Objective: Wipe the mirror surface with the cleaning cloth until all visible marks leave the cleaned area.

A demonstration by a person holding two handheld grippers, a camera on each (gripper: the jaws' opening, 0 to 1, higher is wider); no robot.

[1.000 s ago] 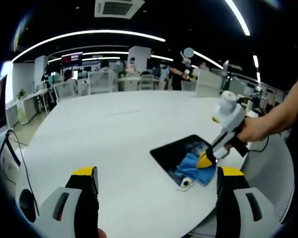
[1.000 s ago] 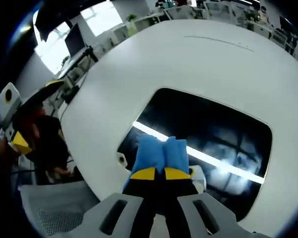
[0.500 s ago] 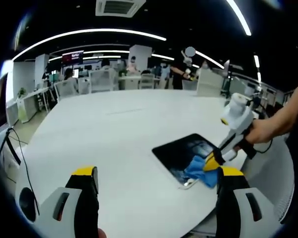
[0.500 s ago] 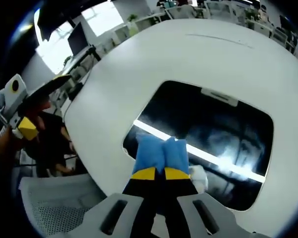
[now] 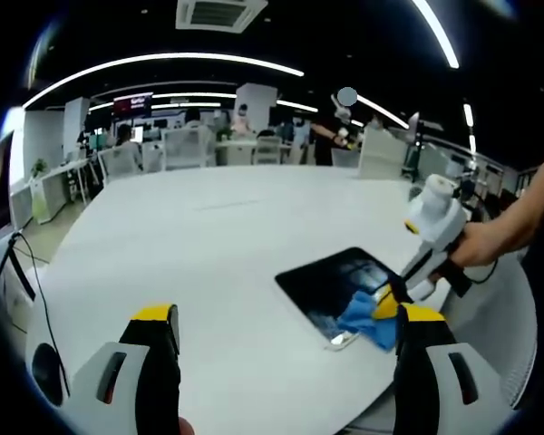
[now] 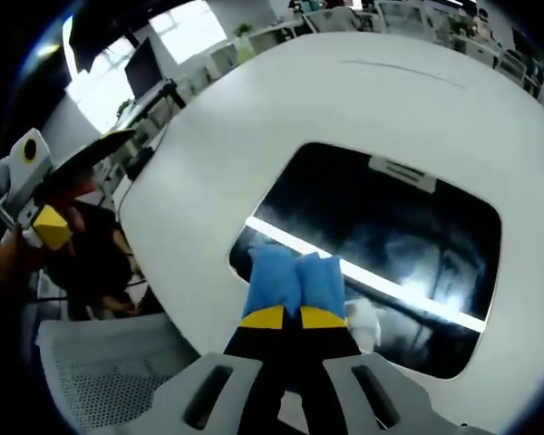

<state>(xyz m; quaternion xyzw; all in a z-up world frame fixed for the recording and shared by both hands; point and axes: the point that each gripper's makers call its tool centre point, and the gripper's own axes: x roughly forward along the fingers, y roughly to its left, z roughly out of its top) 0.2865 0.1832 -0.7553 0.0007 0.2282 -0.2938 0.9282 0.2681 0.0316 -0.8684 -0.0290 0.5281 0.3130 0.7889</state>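
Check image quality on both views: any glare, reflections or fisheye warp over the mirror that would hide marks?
Right gripper view: mirror reflects a bright ceiling light strip across it, with hazy pale patches near the blue cloth held by the right gripper; table bows strongly. Left gripper view: mirror small and dark, surface detail too fine to read; ceiling lights curve from distortion.
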